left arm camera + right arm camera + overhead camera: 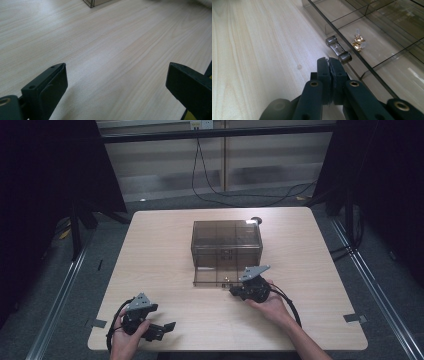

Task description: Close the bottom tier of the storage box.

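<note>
1. I judge the step in hand to be working the pulled-out bottom drawer (212, 277) of the smoky transparent plastic organiser box (226, 241), which stands at the middle of the pale wooden table (150, 250). My right claw (329, 62) sits just short of the drawer's small silver metal handle (338, 49).
2. To do it well, I would line that claw up square to the handle and move along the drawer's own slide, low and straight, so the light box does not skid or twist.
3. A small gold ornament (358, 41) lies in a drawer compartment just behind the handle; a gentle, even move should keep it from jumping.
4. Right claw: jaws pressed together, nothing between them, tip near the handle; I cannot tell whether it touches.
5. Left claw (116, 82): spread wide, holding nothing, low over bare table near the front left corner, well apart from the box. It could come in to steady the box.
</note>
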Demonstrator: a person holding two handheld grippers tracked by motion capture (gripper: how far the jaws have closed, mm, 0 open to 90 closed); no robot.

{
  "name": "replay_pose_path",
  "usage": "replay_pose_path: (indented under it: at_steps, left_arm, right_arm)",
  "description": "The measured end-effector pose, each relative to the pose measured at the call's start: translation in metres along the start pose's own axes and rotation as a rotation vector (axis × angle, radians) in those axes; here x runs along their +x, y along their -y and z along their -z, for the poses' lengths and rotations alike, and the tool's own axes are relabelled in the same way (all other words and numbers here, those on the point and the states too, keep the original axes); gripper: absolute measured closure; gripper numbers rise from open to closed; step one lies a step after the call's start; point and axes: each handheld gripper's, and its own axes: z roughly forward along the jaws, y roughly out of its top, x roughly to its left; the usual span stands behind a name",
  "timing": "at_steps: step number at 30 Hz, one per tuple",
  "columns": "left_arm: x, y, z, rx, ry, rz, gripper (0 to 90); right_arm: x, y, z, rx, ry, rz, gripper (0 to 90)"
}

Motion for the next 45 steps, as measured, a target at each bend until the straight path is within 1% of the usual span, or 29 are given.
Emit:
replay_pose_path:
  at_steps: [1, 3, 4, 5, 7, 8, 9, 10, 11, 14, 16, 17, 19, 22, 25, 28, 30, 31, 33, 42, 45]
  left_arm:
    - [0.001, 0.0, 0.001, 0.0, -0.004, -0.002, 3.9]
    - [0.003, 0.001, 0.0, -0.006, -0.009, 0.012, 3.8]
    - [0.004, 0.002, 0.0, -0.002, -0.025, 0.011, 3.7]
    - [0.005, 0.002, 0.0, -0.002, -0.031, 0.012, 3.7]
    - [0.006, 0.002, 0.0, -0.003, -0.024, 0.011, 3.7]
    - [0.006, 0.002, -0.001, -0.004, -0.026, 0.013, 3.7]
    - [0.006, 0.002, -0.001, -0.002, -0.033, 0.012, 3.7]
    - [0.006, 0.002, -0.001, 0.002, -0.035, 0.007, 3.7]
    - [0.006, 0.002, -0.001, 0.005, -0.035, 0.01, 3.7]
    - [0.006, 0.002, -0.001, 0.002, -0.034, 0.007, 3.7]
    - [0.006, 0.002, -0.002, 0.006, -0.02, 0.016, 3.5]
    - [0.007, 0.003, -0.003, 0.008, -0.021, 0.018, 3.4]
    - [0.008, 0.003, -0.003, 0.009, -0.012, 0.02, 3.5]
    - [0.007, 0.002, -0.002, 0.002, -0.008, 0.015, 3.5]
    - [0.007, 0.002, -0.001, 0.001, -0.008, 0.012, 3.4]
    - [0.006, 0.002, -0.001, 0.003, -0.013, 0.008, 3.5]
    - [0.005, 0.002, -0.001, 0.002, -0.008, 0.005, 3.5]
    - [0.005, 0.002, -0.001, 0.005, -0.009, 0.002, 3.4]
    - [0.004, 0.001, -0.001, 0.002, -0.007, 0.001, 3.5]
    - [0.005, 0.001, 0.002, -0.004, -0.017, -0.01, 3.5]
    - [0.005, 0.001, 0.001, -0.004, -0.015, -0.008, 3.5]
  right_arm:
    - [-0.001, 0.0, 0.0, 0.001, 0.002, -0.001, 88.5]
    - [-0.001, 0.0, -0.003, 0.002, -0.004, -0.001, 88.5]
    - [-0.001, 0.001, -0.004, 0.008, -0.006, 0.001, 88.0]
    - [-0.001, 0.001, -0.005, 0.011, -0.005, 0.0, 87.0]
    - [-0.002, 0.0, -0.006, 0.003, -0.013, -0.005, 87.1]
    - [-0.003, 0.0, -0.006, 0.003, -0.006, -0.007, 87.1]
    - [-0.004, 0.0, -0.006, 0.002, -0.009, -0.013, 87.3]
    - [-0.004, 0.0, -0.006, 0.0, -0.011, -0.01, 87.3]
    - [-0.004, 0.001, -0.007, 0.004, -0.007, -0.01, 87.7]
    - [-0.004, 0.0, -0.008, 0.003, -0.008, -0.01, 88.0]
    - [-0.004, 0.0, -0.008, 0.002, -0.005, -0.008, 88.6]
    - [-0.004, -0.001, -0.009, 0.0, -0.009, -0.005, 88.8]
    - [-0.003, -0.002, -0.01, 0.004, 0.0, 0.002, 88.7]
    - [-0.004, -0.003, -0.011, 0.004, 0.002, -0.002, 88.6]
    - [-0.005, -0.004, -0.012, -0.006, 0.003, -0.002, 88.5]
    - [-0.005, -0.005, -0.012, 0.001, 0.018, 0.006, 87.1]
    - [-0.006, -0.005, -0.012, 0.001, 0.015, -0.002, 87.5]
    - [-0.006, -0.004, -0.013, -0.008, 0.01, 0.0, 87.5]
    - [-0.007, -0.005, -0.013, -0.01, 0.019, -0.001, 87.4]
    - [-0.01, -0.007, -0.015, -0.022, 0.028, -0.012, 87.1]
    - [-0.011, -0.006, -0.016, -0.029, 0.026, -0.021, 86.9]
